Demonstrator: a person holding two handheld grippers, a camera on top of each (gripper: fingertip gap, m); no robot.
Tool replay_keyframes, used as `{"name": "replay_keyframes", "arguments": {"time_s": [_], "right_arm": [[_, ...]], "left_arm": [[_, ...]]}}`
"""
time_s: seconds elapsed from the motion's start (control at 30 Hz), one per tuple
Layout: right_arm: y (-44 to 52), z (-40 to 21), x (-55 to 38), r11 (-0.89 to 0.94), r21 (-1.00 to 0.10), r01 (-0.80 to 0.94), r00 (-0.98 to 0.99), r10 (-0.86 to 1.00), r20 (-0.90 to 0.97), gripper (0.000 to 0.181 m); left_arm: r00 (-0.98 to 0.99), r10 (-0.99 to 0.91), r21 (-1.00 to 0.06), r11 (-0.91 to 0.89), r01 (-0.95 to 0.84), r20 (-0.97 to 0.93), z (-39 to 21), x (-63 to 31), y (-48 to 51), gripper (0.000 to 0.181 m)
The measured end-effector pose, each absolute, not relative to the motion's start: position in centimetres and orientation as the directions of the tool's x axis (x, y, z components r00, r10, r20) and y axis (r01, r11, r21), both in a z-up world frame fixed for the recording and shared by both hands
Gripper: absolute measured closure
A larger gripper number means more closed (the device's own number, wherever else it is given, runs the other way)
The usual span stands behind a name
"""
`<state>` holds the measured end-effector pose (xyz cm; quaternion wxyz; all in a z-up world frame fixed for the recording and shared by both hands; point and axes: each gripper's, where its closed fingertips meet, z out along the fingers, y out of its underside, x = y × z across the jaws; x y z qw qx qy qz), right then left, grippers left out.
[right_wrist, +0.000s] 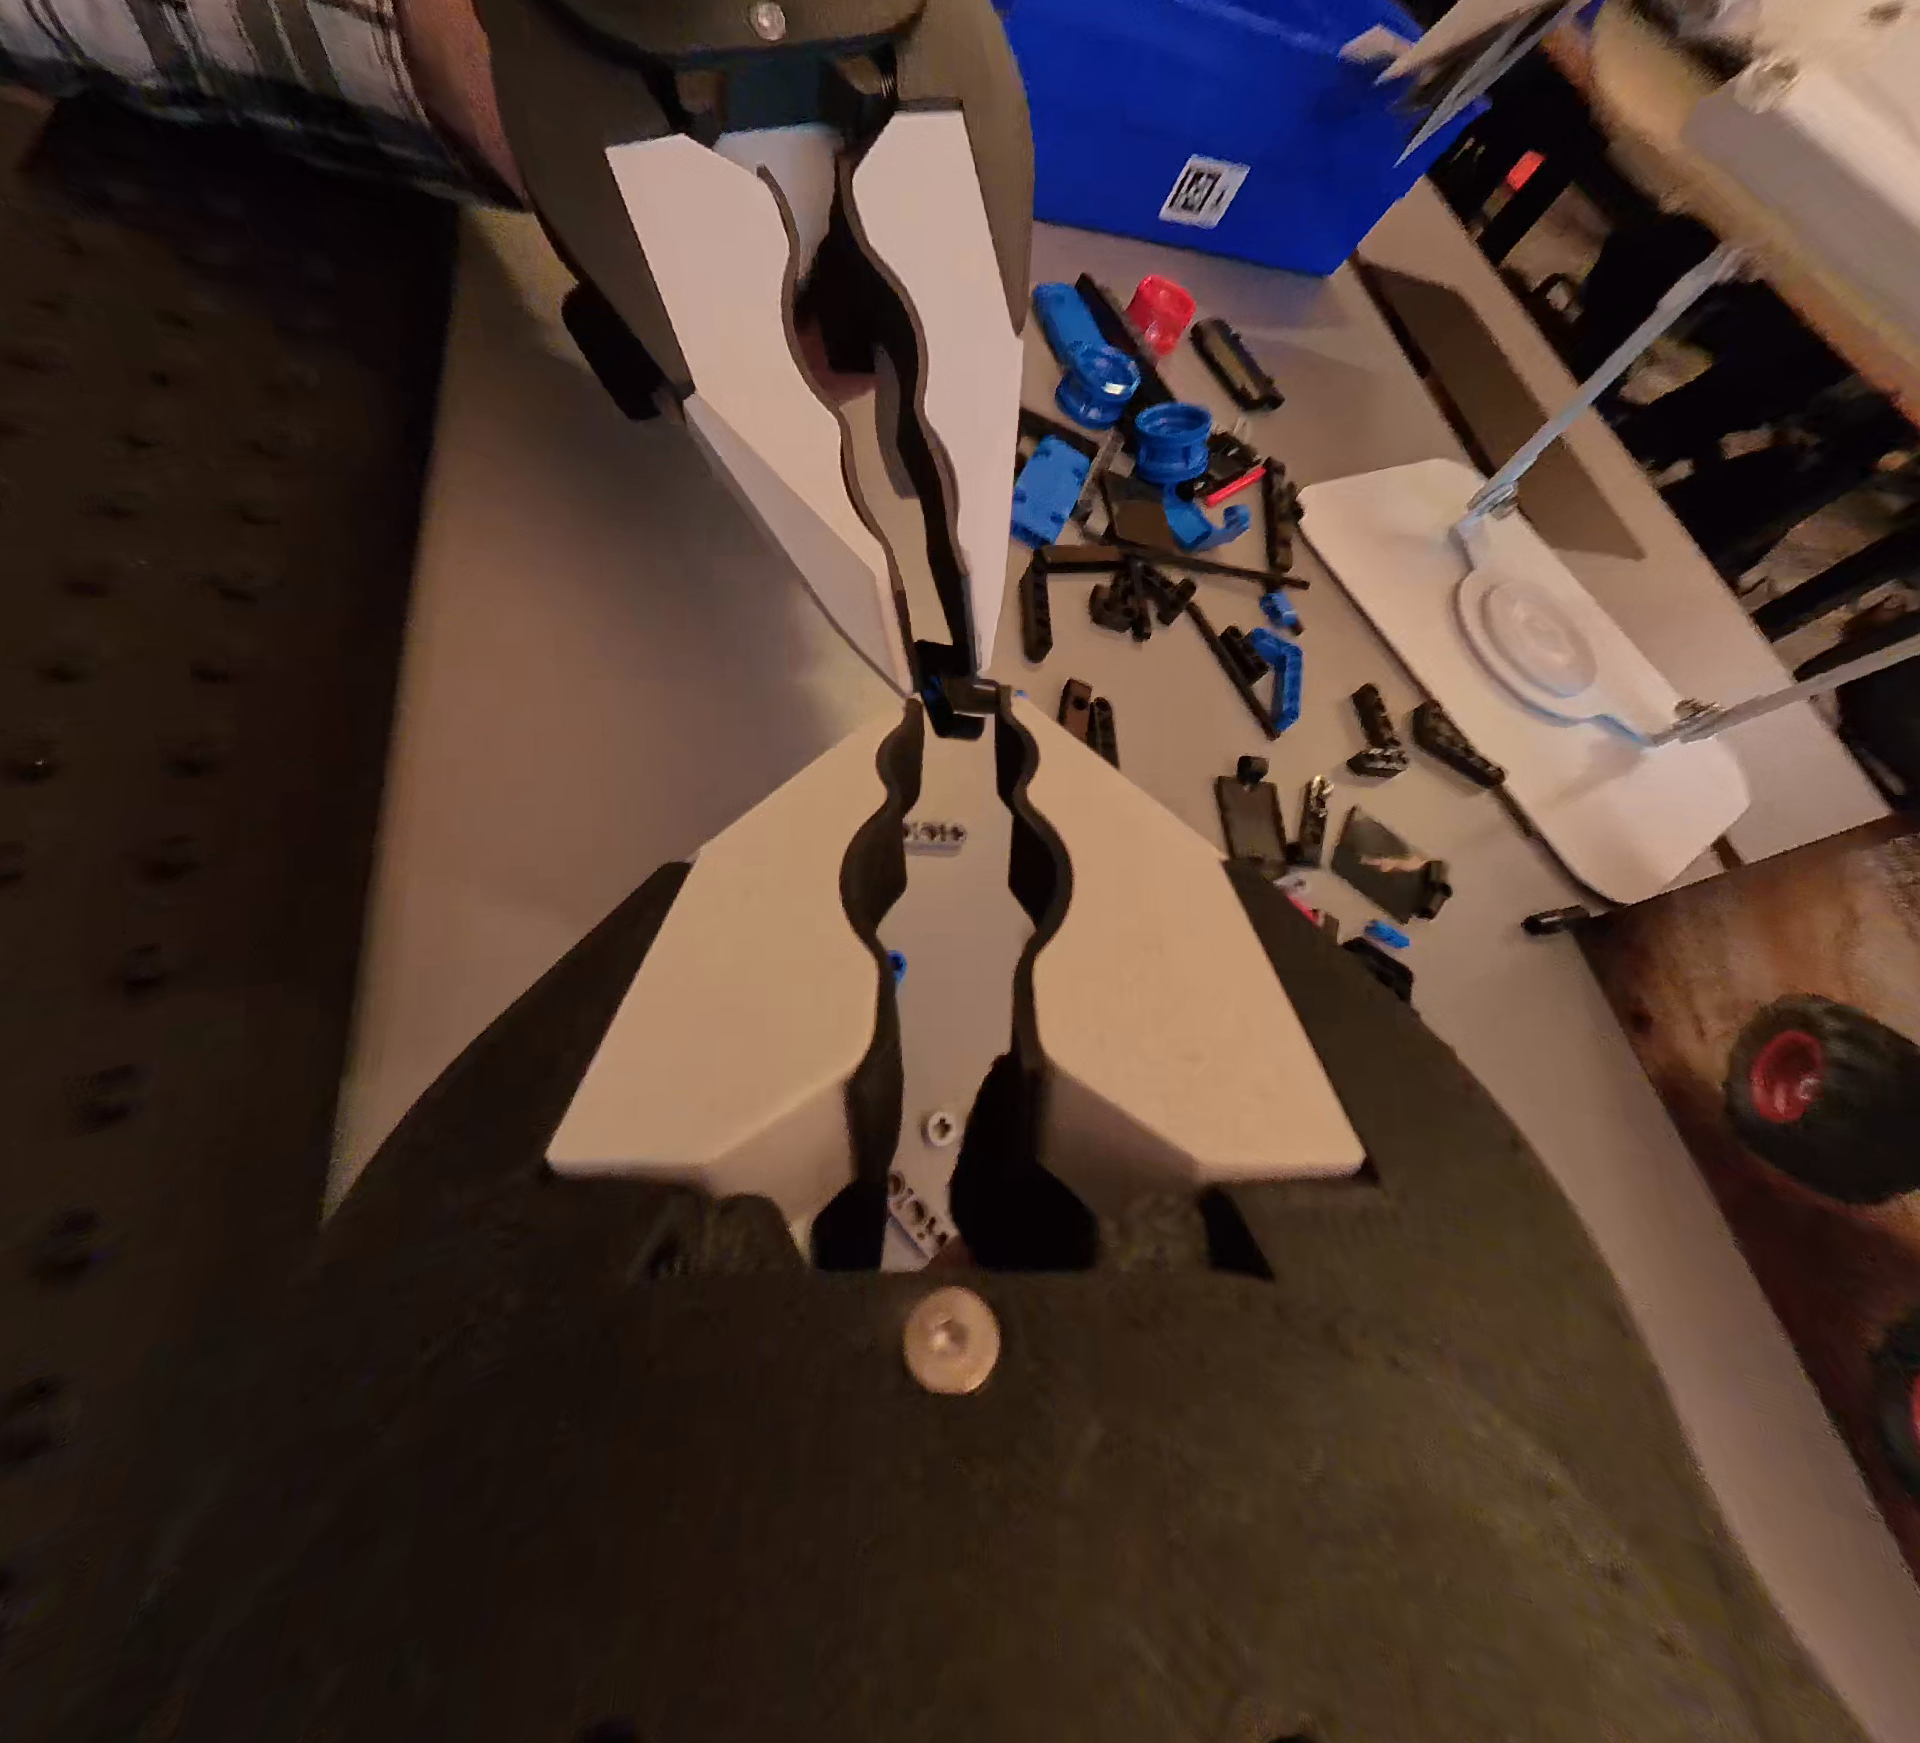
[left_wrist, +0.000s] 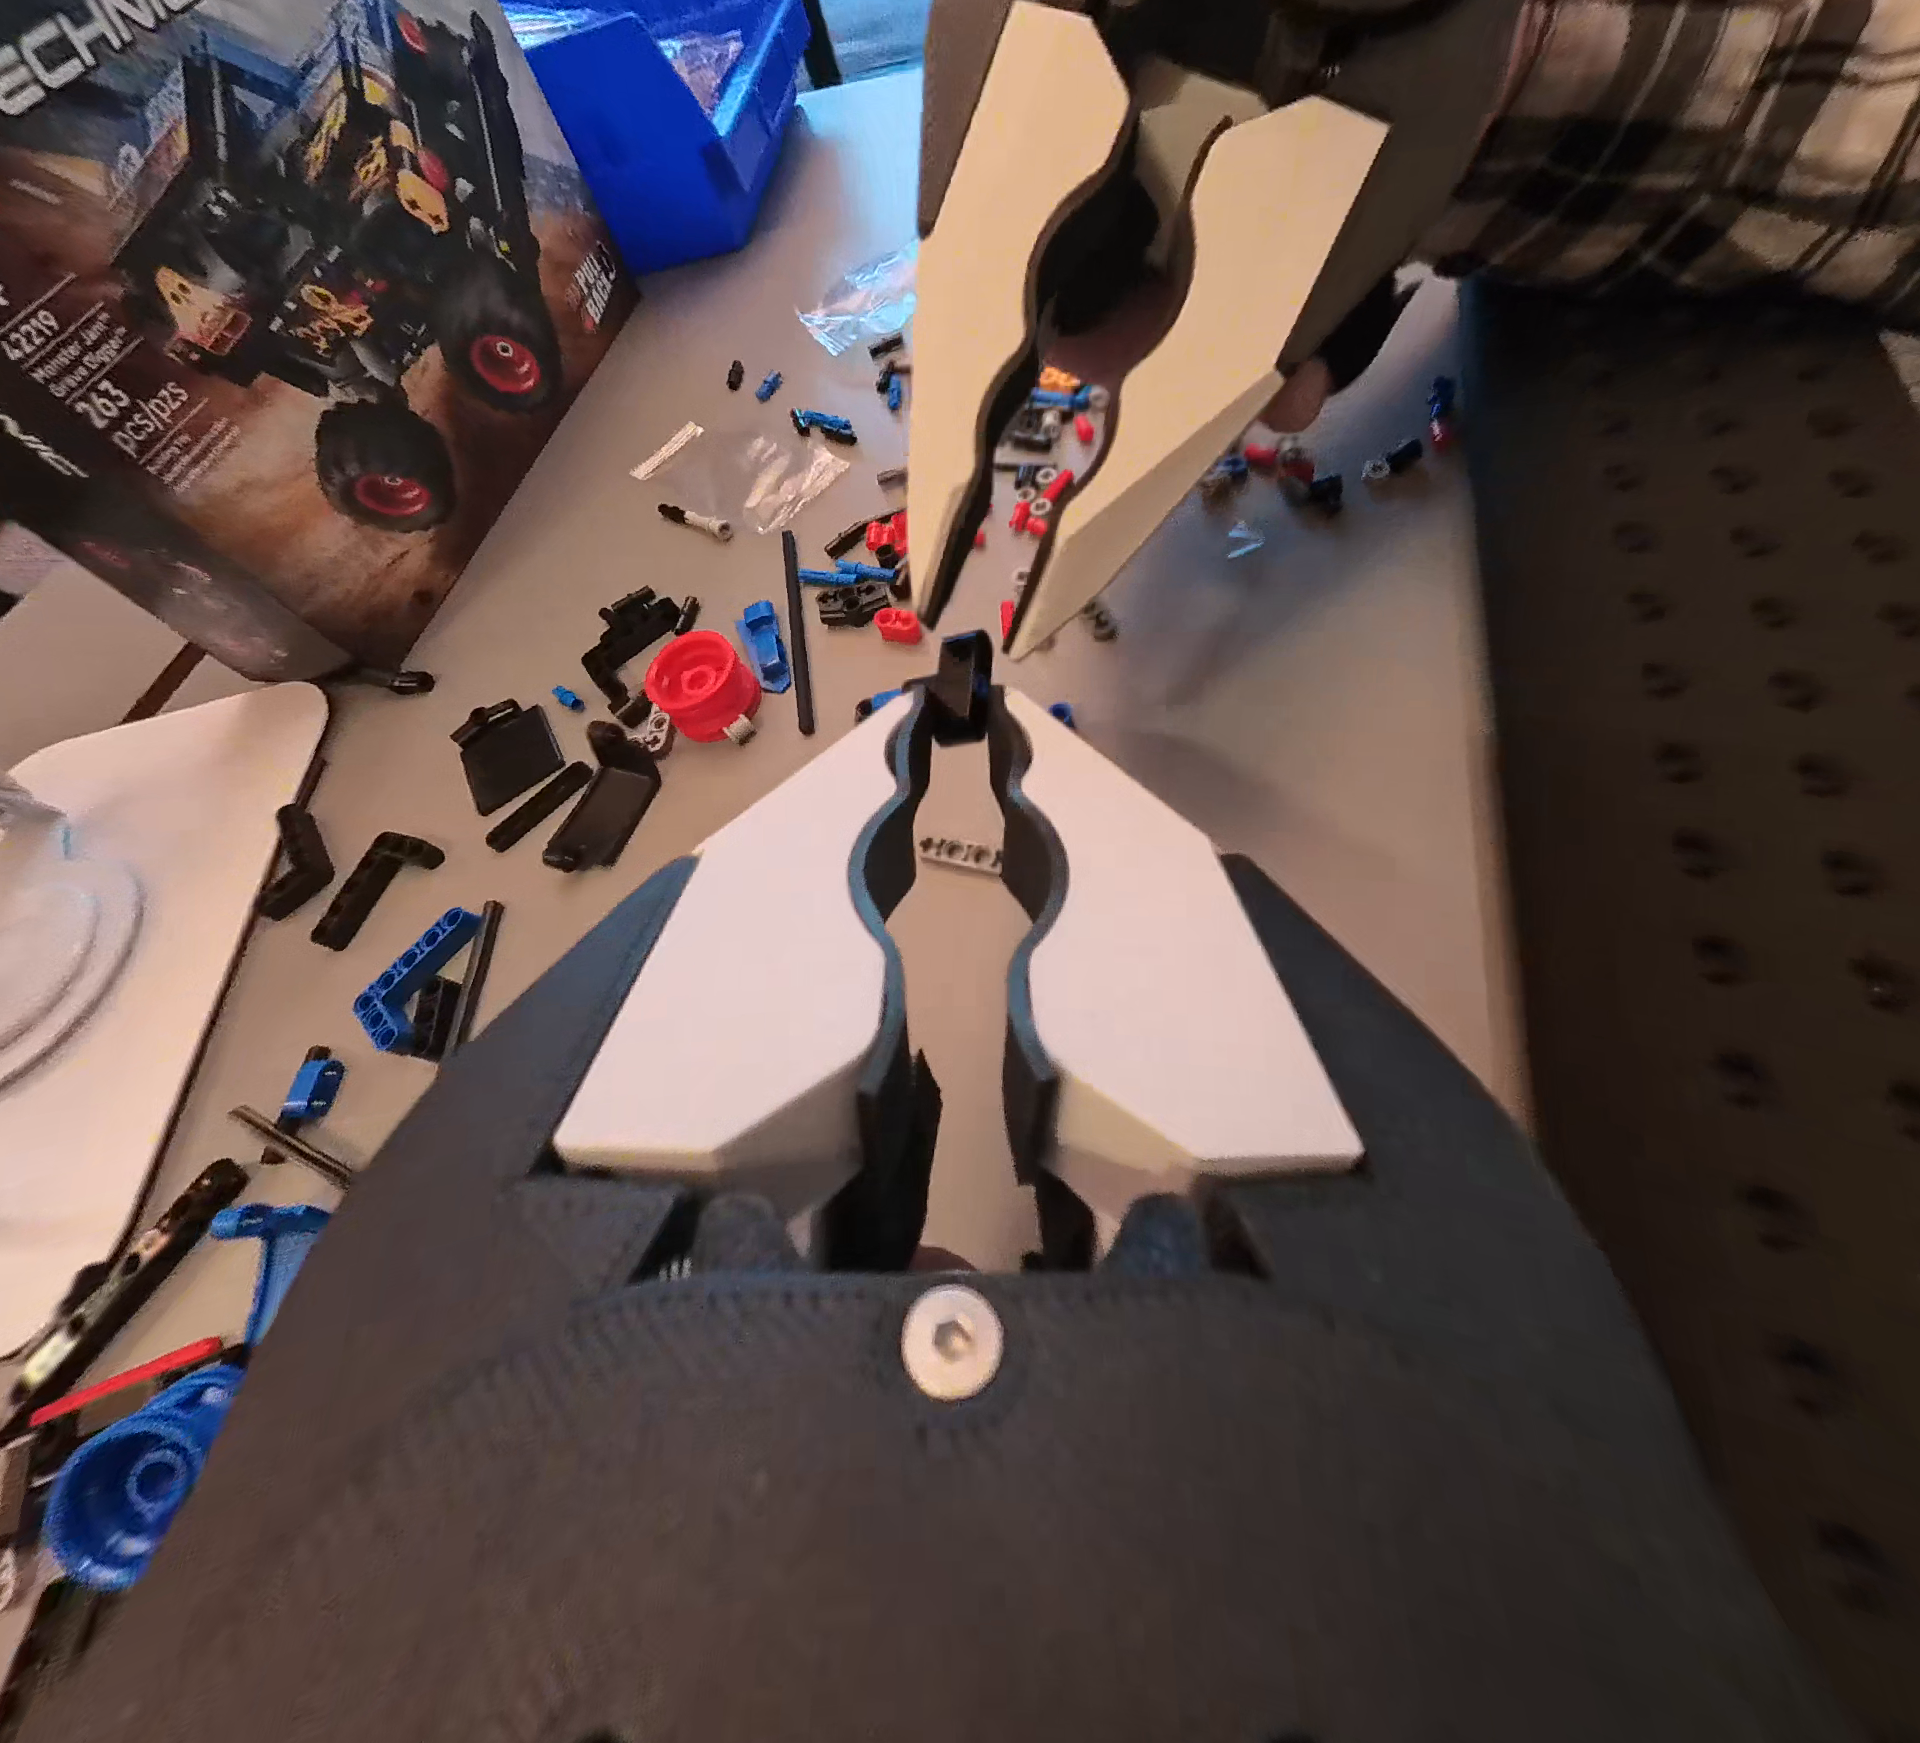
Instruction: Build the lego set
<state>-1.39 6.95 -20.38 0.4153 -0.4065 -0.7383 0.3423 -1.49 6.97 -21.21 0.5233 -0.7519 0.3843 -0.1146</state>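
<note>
My left gripper (left_wrist: 958,708) is shut on a small black Lego piece (left_wrist: 961,680) and holds it above the grey table (left_wrist: 1278,758). My right gripper (right_wrist: 956,711) meets it tip to tip. A small blue piece (right_wrist: 940,704) sits between its nearly shut fingertips, against the black piece (right_wrist: 935,657). In the left wrist view the right gripper (left_wrist: 977,633) comes down from above, just over the black piece. In the right wrist view the left gripper (right_wrist: 940,654) comes down from above. Loose black, blue and red parts (left_wrist: 862,550) lie on the table behind.
The Lego box (left_wrist: 260,239) stands at the left, with a blue bin (left_wrist: 665,104) behind it. A red wheel hub (left_wrist: 701,683), blue hubs (right_wrist: 1174,436) and black beams lie scattered. A white stand base (right_wrist: 1538,654) is beside them. The table edge and dark carpet (left_wrist: 1714,862) are at the right. Left and right tips are no more than a few centimetres apart. From either gripper's tips it is about 12 cm to the red wheel hub (left_wrist: 701,683).
</note>
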Motion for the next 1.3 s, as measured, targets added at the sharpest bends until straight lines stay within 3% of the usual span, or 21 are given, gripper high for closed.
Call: {"name": "replay_keyframes", "arguments": {"time_s": [0.13,0.17,0.27,0.53,0.63,0.77,0.9,1.03,1.13,1.3], "right_arm": [[5.4,-19.7,-1.6,0.495,-0.832,0.252,-0.357,0.847,0.395,0.171],[5.1,-19.6,-1.7,0.492,-0.835,0.245,-0.361,0.846,0.393,0.163],[4.9,-19.6,-2.0,0.509,-0.826,0.241,-0.361,0.837,0.411,0.170],[4.6,-19.6,-2.0,0.584,-0.780,0.225,-0.347,0.796,0.496,0.175],[4.6,-19.4,-2.0,0.483,-0.840,0.248,-0.357,0.851,0.384,0.177],[5.1,-18.5,-1.8,0.175,-0.946,0.273,-0.382,0.922,0.061,0.177],[5.2,-18.7,-1.6,0.093,-0.948,0.303,-0.396,0.917,-0.037,0.177],[5.5,-18.4,-1.8,0.135,-0.953,0.270,-0.370,0.928,0.026,0.176],[5.6,-17.4,-1.9,0.307,-0.934,0.185,-0.313,0.919,0.241,0.169],[5.4,-18.0,-1.9,0.532,-0.828,0.175,-0.265,0.836,0.481,0.172]], "left_arm": [[0.657,-0.753,-0.912,-0.250,-0.326,-0.029,-20.1,-1.4,6.1,0.174],[0.649,-0.761,-0.914,-0.266,-0.307,0.004,-19.8,-1.6,6.0,0.174],[0.597,-0.795,-0.903,-0.330,-0.275,0.109,-19.8,-1.4,5.0,0.174],[0.570,-0.804,-0.900,-0.362,-0.243,0.170,-19.6,-1.3,4.5,0.174],[0.573,-0.804,-0.914,-0.341,-0.221,0.161,-19.1,-1.3,4.7,0.172],[0.616,-0.783,-0.919,-0.177,-0.354,-0.087,-18.7,-1.9,5.4,0.162],[0.614,-0.776,-0.920,-0.121,-0.373,-0.148,-18.3,-1.3,5.6,0.176],[0.620,-0.781,-0.932,-0.165,-0.321,-0.075,-18.3,-1.4,5.7,0.176],[0.637,-0.769,-0.943,-0.243,-0.228,0.043,-18.0,-1.8,6.0,0.177],[0.603,-0.773,-0.930,-0.344,-0.132,0.200,-18.1,-1.9,5.7,0.177]]}}
